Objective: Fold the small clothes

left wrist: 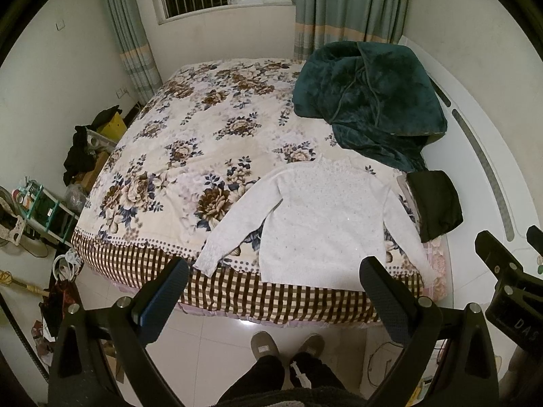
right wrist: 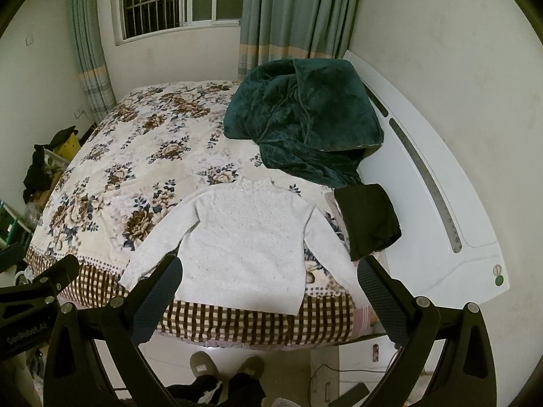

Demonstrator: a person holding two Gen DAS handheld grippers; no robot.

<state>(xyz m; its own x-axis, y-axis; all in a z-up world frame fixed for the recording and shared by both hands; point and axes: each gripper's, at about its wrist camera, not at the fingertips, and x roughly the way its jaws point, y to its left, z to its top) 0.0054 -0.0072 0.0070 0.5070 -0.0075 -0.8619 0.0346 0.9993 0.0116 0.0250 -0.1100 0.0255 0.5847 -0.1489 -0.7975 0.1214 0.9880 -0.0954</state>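
Note:
A small white knitted sweater [left wrist: 322, 217] lies flat on the bed near its front edge, sleeves spread out to both sides, collar away from me. It also shows in the right wrist view [right wrist: 244, 244]. My left gripper [left wrist: 273, 271] is open and empty, held above the floor in front of the bed, short of the sweater's hem. My right gripper [right wrist: 269, 274] is open and empty, also in front of the hem. Its body shows at the right of the left wrist view [left wrist: 509, 271].
A floral bedspread [left wrist: 190, 142] covers the bed. A dark green blanket [left wrist: 370, 98] is heaped at the far right. Folded dark clothes [left wrist: 436, 203] lie right of the sweater. A white headboard [right wrist: 437, 196] runs along the right. Clutter [left wrist: 81, 156] stands left of the bed. My slippers [left wrist: 264, 342] are on the tiled floor.

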